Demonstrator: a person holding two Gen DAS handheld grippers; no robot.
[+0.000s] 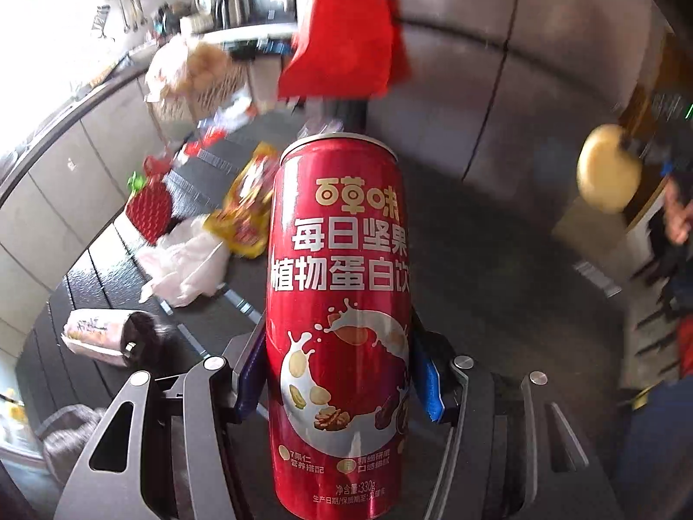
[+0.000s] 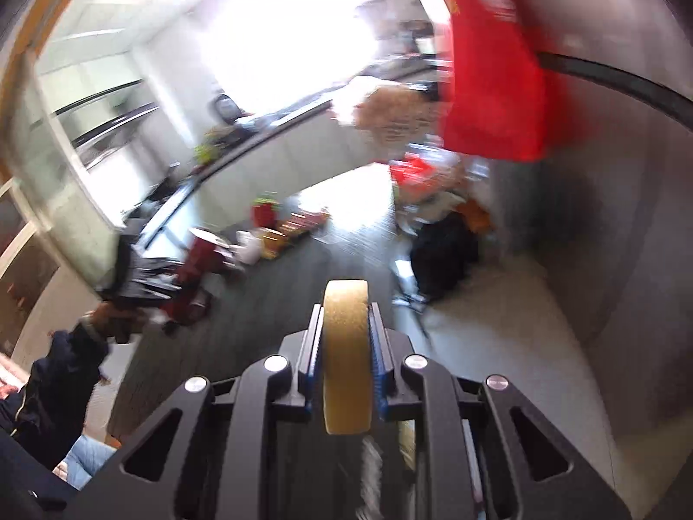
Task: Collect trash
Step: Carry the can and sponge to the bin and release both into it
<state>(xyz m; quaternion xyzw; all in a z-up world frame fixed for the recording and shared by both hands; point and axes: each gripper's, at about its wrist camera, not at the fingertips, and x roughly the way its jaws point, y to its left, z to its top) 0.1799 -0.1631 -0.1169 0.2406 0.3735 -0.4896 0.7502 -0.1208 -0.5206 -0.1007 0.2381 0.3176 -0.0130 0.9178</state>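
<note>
The left tongs (image 1: 338, 372) clamped the red drink can (image 1: 340, 303) upright and the right tongs (image 2: 346, 338) pinched a tape roll (image 2: 346, 355) edgewise, both held above the dark littered floor (image 1: 498, 260) for binning.

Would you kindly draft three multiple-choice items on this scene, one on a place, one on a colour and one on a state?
1. Where is the tall red drink can?
A. Between the left gripper's fingers
B. Lying on the dark floor
C. Inside the wicker basket

2. What colour is the flat round disc in the right gripper?
A. Green
B. Tan yellow
C. Blue

3. What state is the right gripper in?
A. Wide open and empty
B. Shut on the disc
C. Out of view

Answers:
1 A: the left wrist view shows the can flanked by the blue finger pads.
2 B: its edge shows tan yellow in the right wrist view.
3 B: both fingers press on the disc's faces.
</note>
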